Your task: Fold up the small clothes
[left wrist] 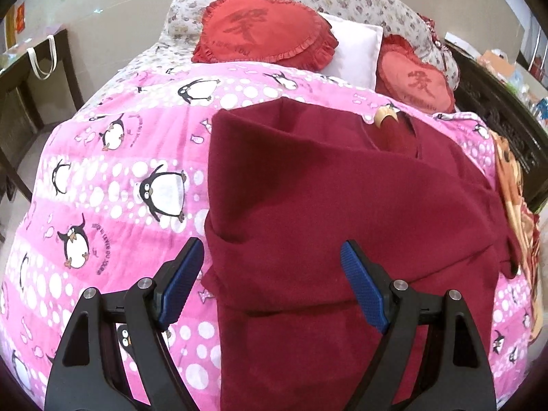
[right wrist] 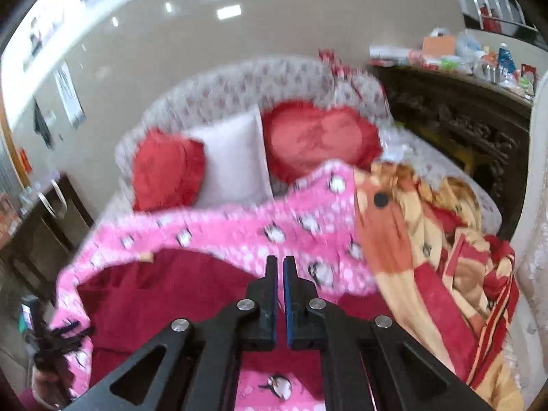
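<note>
One dark red garment [left wrist: 342, 188] spread flat on the pink penguin blanket [left wrist: 113, 188], ahead of and beneath the left claw [left wrist: 270, 253], whose blue pads stand wide apart over its near left edge, gripping nothing. Right claw [right wrist: 280, 263] pinched nearly closed, a thin gap between the pads, nothing visibly between them, red cloth under it. Beyond both, two heart cushions [left wrist: 263, 30] and a white pillow [left wrist: 356, 48].

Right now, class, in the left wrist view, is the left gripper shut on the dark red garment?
No: the left gripper is open, its blue pads spread wide apart above the dark red garment with nothing clamped between them.
</note>
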